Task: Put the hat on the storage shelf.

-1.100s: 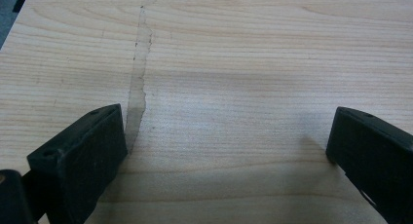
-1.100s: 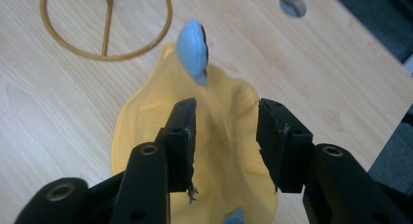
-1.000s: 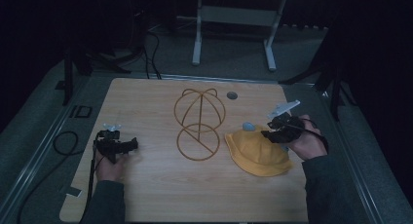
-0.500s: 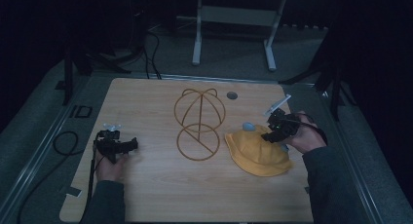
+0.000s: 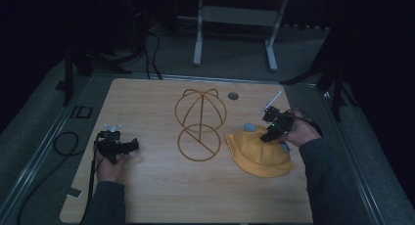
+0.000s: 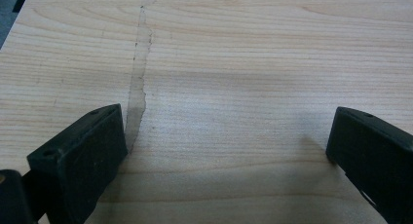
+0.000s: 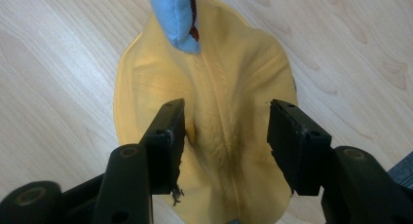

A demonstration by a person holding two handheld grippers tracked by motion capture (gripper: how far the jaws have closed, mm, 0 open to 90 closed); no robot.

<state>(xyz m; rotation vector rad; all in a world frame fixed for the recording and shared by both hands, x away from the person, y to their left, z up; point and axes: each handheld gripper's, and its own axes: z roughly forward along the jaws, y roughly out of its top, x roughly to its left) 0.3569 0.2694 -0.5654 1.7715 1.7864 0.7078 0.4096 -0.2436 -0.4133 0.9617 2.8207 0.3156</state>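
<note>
Straddling the hat [image 7: 214, 136] near the table's [image 5: 147, 186] right edge, my right claw [image 7: 226, 136] gapes; left claw [image 6: 224, 146] (bare wood beneath) gapes too.

Left gripper [image 5: 133, 145] at lower left of the high view, held low in the left hand [image 5: 110, 167], jaws spread wide, nothing between them. Right gripper [image 5: 266, 135] at centre right, tilted downward from the right hand [image 5: 296, 132], jaws parted. Both forearms entering from the bottom edge, sleeves dark.
</note>
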